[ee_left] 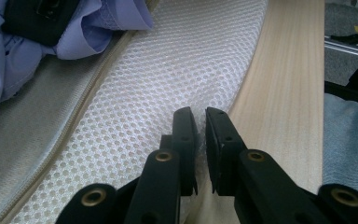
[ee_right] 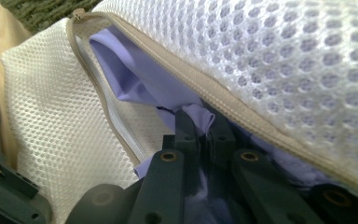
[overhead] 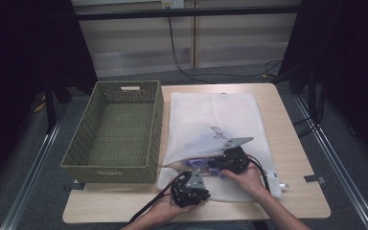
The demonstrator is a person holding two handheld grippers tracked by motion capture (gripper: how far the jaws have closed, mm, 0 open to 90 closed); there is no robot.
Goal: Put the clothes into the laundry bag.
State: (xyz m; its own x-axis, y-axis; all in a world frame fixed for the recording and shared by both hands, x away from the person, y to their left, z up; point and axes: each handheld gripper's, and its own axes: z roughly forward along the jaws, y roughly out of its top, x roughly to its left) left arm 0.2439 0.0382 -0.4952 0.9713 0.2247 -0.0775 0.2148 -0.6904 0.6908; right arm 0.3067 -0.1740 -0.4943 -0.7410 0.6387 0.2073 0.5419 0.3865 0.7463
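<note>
A white mesh laundry bag lies flat on the table, its zipped mouth facing the person. A lavender cloth bulges out of that mouth. My right gripper is at the opening, and in the right gripper view its jaws are shut on a fold of the lavender cloth just under the bag's upper layer. My left gripper sits nearer the front edge. It is shut on the bag's lower mesh edge, beside the cloth.
A green wicker basket with nothing in it stands at the bag's left, close against it. Bare wooden table runs along the bag's right side and front. Dark curtains and cables lie beyond the table.
</note>
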